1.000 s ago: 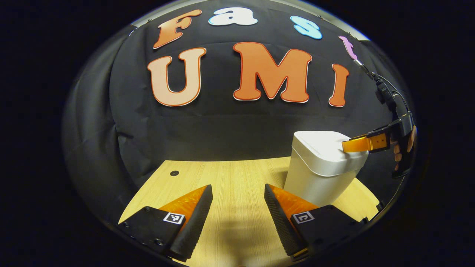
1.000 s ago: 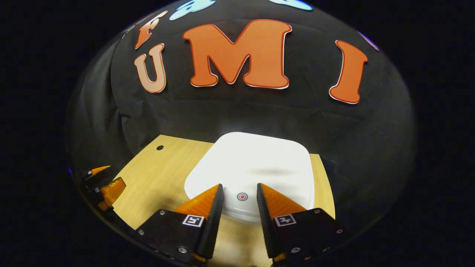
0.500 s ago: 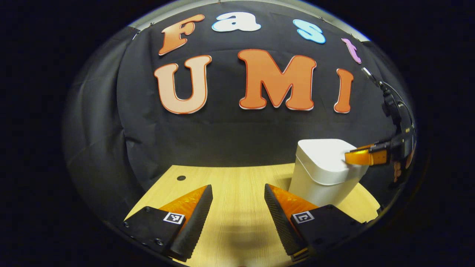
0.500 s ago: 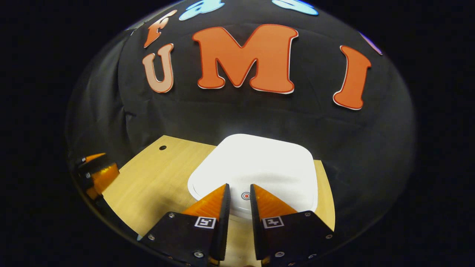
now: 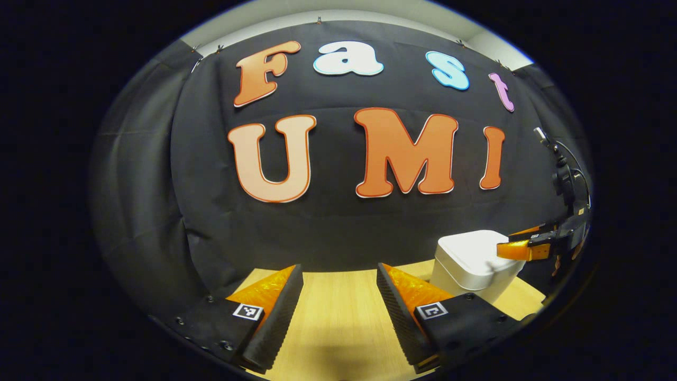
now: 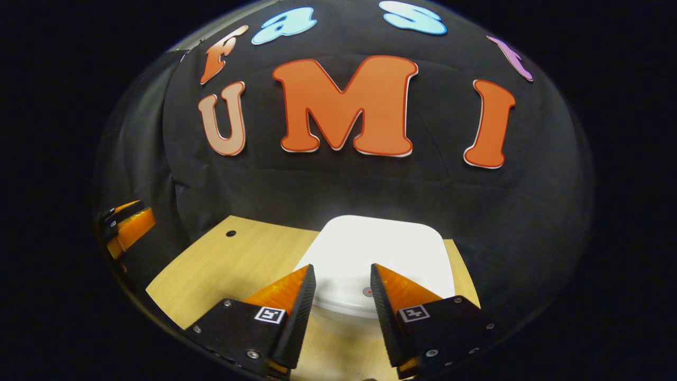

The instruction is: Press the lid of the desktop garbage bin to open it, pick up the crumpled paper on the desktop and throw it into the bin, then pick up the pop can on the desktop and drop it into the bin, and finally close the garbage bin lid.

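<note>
Right tool (image 6: 342, 275) parted, empty, over the near edge of the shut bin lid (image 6: 381, 248); press straight down on the red dot (image 6: 367, 291). Left tool (image 5: 339, 275) wide, idle.

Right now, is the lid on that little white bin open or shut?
Shut. The lid lies flat on the bin, with no gap at its rim. The right gripper hangs open at its front edge.

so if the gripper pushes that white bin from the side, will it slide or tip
The bin looks like thin, smooth plastic, so it is probably light and would slide on the smooth wooden desk. It is taller than wide and narrows toward its base, so a high push might tip it.
</note>
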Demonstrator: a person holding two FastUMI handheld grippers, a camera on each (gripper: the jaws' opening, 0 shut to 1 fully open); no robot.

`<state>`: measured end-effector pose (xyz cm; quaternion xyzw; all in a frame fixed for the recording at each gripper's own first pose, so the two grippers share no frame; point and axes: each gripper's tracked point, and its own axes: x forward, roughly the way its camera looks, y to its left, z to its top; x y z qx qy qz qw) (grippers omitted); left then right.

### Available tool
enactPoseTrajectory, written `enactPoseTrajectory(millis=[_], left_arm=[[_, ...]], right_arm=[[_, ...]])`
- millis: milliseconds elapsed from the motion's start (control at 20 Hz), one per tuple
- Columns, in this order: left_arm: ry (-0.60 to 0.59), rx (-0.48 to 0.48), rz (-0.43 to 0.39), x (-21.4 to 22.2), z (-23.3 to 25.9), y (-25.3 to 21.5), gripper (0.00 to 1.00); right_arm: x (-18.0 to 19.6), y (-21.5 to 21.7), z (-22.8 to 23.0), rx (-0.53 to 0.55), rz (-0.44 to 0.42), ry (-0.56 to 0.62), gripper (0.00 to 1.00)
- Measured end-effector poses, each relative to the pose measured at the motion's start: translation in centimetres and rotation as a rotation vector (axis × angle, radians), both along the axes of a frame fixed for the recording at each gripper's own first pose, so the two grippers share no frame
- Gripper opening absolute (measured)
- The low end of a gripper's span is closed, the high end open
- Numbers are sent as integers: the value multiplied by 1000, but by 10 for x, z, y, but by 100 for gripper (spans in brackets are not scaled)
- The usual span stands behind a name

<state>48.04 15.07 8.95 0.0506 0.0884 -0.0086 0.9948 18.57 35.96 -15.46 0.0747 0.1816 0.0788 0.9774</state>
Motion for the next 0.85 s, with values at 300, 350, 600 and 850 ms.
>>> enactPoseTrajectory(millis=[300, 350, 600, 850], left_arm=[[-67, -4, 10, 4, 26, 42, 90], [-80, -1, 11, 3, 30, 47, 89], [-121, -1, 3, 2, 38, 68, 91], [-131, 23, 4, -3, 32, 80, 89]], right_arm=[[-8, 37, 42, -58, -18, -175, 80], [-10, 44, 46, -56, -20, -189, 80], [-22, 77, 52, 1, -9, -190, 80], [-28, 95, 58, -2, -6, -210, 80]])
